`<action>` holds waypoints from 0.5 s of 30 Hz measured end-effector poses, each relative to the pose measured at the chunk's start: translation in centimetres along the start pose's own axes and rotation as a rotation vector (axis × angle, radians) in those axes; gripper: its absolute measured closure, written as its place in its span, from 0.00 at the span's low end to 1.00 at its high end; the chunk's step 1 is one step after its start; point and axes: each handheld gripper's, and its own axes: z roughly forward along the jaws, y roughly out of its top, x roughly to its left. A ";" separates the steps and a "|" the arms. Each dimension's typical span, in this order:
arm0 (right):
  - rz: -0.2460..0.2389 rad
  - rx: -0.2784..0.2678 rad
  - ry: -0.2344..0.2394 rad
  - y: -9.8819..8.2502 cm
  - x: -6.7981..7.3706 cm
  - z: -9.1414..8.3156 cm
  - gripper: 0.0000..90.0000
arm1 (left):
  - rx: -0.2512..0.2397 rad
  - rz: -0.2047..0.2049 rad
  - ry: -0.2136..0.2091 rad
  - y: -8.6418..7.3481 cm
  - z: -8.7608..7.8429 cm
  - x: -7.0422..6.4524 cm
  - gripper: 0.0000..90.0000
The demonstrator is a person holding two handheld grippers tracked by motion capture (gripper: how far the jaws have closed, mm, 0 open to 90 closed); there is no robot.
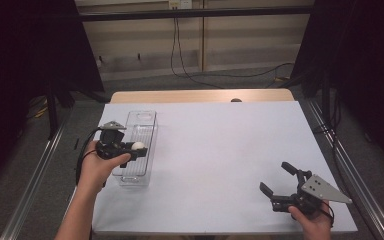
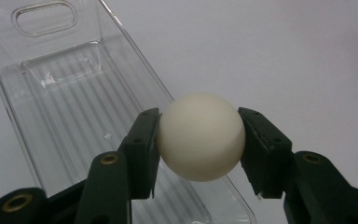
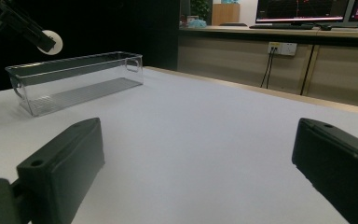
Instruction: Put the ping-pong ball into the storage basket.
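R tool (image 1: 279,186) is rested low on the bench (image 1: 220,150) at the near right corner, jaws spread wide, nothing between them. Farther off, at the left, the white ball (image 2: 200,136) is pinched between the pads of the L tool (image 1: 136,149), held above the clear bin (image 1: 139,150) (over its right rim, prob. slightly inside, though the high view is too coarse to be sure). For a clean drop, the ball should be centred over the ribbed floor and lowered before the pads are eased apart, so a bounce-out is avoided. No brand, label or legible writing is seen on ball, bin or tools.
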 end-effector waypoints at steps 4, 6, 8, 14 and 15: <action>-0.002 0.000 0.004 0.0 0.0 0.0 0.02 | 0.003 0.007 0.006 0.0 0.0 0.2 0.57; 0.004 -0.001 0.000 0.0 0.0 0.0 0.02 | 0.004 -0.001 0.002 0.0 0.0 0.3 0.57; 0.004 0.000 -0.001 0.0 0.0 0.0 0.02 | 0.001 -0.011 0.008 0.0 0.0 0.4 0.57; 0.000 0.001 0.001 0.0 0.0 0.0 0.02 | 0.005 -0.007 0.015 -0.1 0.1 0.6 0.57; 0.004 0.000 0.000 0.0 0.0 0.0 0.02 | 0.004 -0.011 0.018 -0.1 0.1 0.6 0.57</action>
